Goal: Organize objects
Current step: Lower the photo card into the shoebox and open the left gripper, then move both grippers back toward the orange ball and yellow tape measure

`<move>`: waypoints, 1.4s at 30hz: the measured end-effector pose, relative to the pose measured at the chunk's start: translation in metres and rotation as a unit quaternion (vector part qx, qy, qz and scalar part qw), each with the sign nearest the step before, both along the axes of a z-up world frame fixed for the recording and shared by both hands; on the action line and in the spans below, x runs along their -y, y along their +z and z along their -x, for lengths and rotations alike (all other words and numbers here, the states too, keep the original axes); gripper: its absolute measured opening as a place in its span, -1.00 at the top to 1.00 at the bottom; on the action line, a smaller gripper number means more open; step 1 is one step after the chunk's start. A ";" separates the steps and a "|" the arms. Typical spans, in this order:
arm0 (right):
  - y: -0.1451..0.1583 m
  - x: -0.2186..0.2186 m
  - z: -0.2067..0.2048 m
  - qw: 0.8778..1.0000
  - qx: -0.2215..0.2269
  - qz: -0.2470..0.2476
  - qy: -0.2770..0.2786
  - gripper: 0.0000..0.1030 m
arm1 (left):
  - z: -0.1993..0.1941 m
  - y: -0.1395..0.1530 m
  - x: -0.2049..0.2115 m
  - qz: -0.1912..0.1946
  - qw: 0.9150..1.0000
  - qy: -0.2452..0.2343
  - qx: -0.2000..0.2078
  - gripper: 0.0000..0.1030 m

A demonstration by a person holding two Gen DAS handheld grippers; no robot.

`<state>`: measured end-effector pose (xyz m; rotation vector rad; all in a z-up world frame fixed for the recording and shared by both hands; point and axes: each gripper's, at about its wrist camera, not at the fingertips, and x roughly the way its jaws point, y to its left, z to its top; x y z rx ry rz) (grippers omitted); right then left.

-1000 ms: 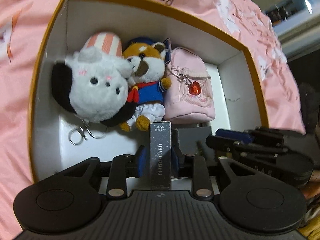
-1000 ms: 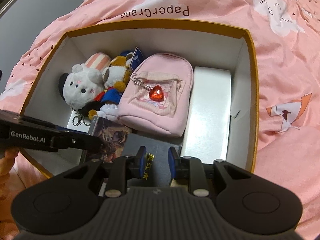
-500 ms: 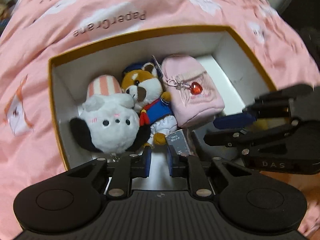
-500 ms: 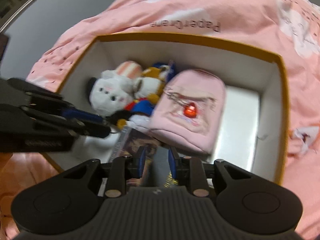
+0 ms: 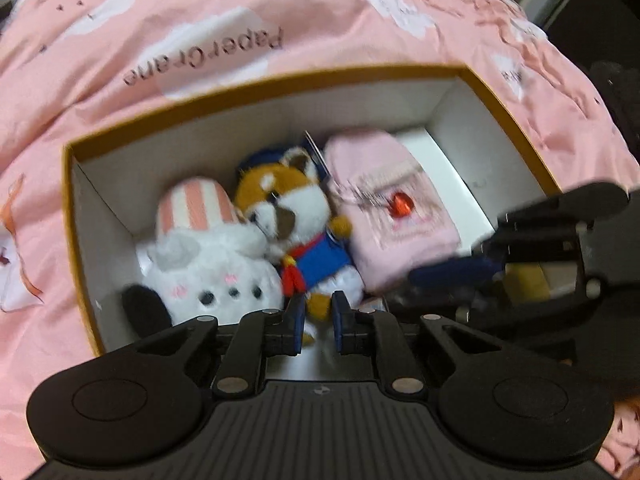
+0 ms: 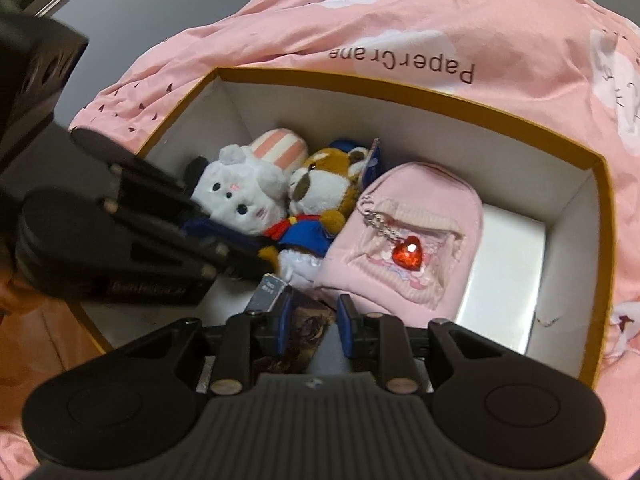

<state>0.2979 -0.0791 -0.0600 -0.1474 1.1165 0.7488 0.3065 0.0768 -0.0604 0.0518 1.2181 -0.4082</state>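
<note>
An open cardboard box (image 5: 280,84) (image 6: 400,92) with a gold rim holds a white plush (image 5: 216,276) (image 6: 240,192), a fox-like plush in blue (image 5: 292,216) (image 6: 320,184) and a pink mini backpack (image 5: 392,220) (image 6: 412,236) with a red heart charm. A silver photo-card box (image 6: 270,290) lies on the floor of the box beside an illustrated card pack (image 6: 306,326). My left gripper (image 5: 319,320) (image 6: 248,260) hovers over the near left part, shut with nothing in it. Over the near edge, my right gripper (image 6: 312,320) (image 5: 420,280) is shut on a dark slim box (image 6: 330,350).
The cardboard box rests on a pink bedcover (image 5: 200,20) printed with white clouds. A flat white insert (image 6: 504,272) covers the right side of the box floor. A grey surface (image 6: 140,0) lies beyond the cover at upper left.
My left gripper let go of the silver photo-card box, closed its jaws, pulled back and rolled. The right gripper shifted sideways, still holding the dark box.
</note>
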 end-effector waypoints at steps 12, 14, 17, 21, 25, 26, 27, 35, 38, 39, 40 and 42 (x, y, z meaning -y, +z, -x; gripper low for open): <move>-0.023 -0.031 0.000 0.998 -0.029 0.027 0.045 0.53 | -0.004 -0.004 -0.006 -0.001 1.000 0.013 0.004 0.78; -0.025 -0.036 0.001 0.998 -0.031 0.040 0.048 0.55 | -0.002 -0.002 -0.008 0.007 1.000 0.017 0.008 0.78; -0.019 -0.037 0.000 0.998 -0.029 0.029 0.046 0.55 | 0.007 0.009 -0.016 0.025 0.999 0.034 0.024 0.78; -0.010 -0.045 0.004 0.997 -0.044 -0.008 0.063 0.51 | 0.022 0.024 -0.029 0.034 0.995 0.076 0.054 0.78; -0.018 -0.061 0.003 0.993 -0.099 -0.024 0.063 0.51 | 0.032 0.033 -0.041 0.044 0.990 0.114 0.077 0.78; -0.020 -0.064 0.002 0.992 -0.111 -0.023 0.058 0.51 | 0.034 0.034 -0.044 0.046 0.988 0.121 0.082 0.78; -0.023 -0.068 0.001 0.991 -0.118 -0.020 0.055 0.51 | 0.035 0.035 -0.046 0.047 0.987 0.127 0.086 0.78; -0.033 -0.087 0.000 0.990 -0.127 0.025 0.054 0.75 | 0.045 0.036 -0.051 0.051 0.983 0.148 0.098 0.77; -0.035 -0.085 0.000 0.990 -0.122 0.044 0.050 0.79 | 0.050 0.037 -0.052 0.059 0.982 0.148 0.098 0.77; -0.037 -0.083 0.000 0.990 -0.120 0.051 0.048 0.84 | 0.051 0.038 -0.052 0.058 0.983 0.147 0.098 0.77; -0.038 -0.081 -0.001 0.990 -0.121 0.056 0.044 0.88 | 0.053 0.038 -0.051 0.056 0.983 0.146 0.099 0.77; -0.040 -0.074 -0.003 0.990 -0.121 0.061 0.034 0.99 | 0.056 0.038 -0.049 0.052 0.983 0.145 0.097 0.77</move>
